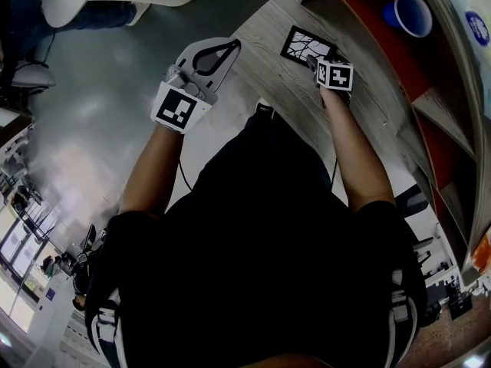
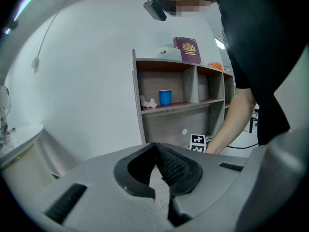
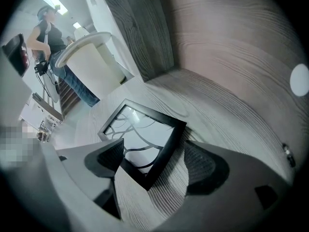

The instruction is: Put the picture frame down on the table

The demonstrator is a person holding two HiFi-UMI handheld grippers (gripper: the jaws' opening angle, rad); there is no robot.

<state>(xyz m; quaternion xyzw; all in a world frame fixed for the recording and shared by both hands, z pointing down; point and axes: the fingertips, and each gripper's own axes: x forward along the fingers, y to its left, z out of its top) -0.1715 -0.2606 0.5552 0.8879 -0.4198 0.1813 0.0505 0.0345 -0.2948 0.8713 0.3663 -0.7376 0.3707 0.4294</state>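
Observation:
The picture frame [image 1: 305, 46], black-rimmed with a white branch pattern, lies flat on the grey wood-grain table [image 1: 265, 71]. My right gripper [image 1: 316, 61] points steeply down over its near corner. In the right gripper view the frame [image 3: 145, 129] rests on the tabletop between the jaws of the right gripper [image 3: 154, 153], which stand wide apart with neither pad touching it. My left gripper [image 1: 224, 49] hovers at the table's left edge, apart from the frame. In the left gripper view the left gripper [image 2: 157, 151] has its pads meeting at the tip with nothing between them.
A shelf unit [image 2: 183, 105] stands on the table's far side, holding a blue cup [image 1: 412, 12] and crumpled paper [image 2: 148, 102]; a dark red booklet [image 2: 187, 50] leans on its top. A white round seat [image 3: 96, 64] and a standing person [image 3: 50, 30] are off beyond the table's end.

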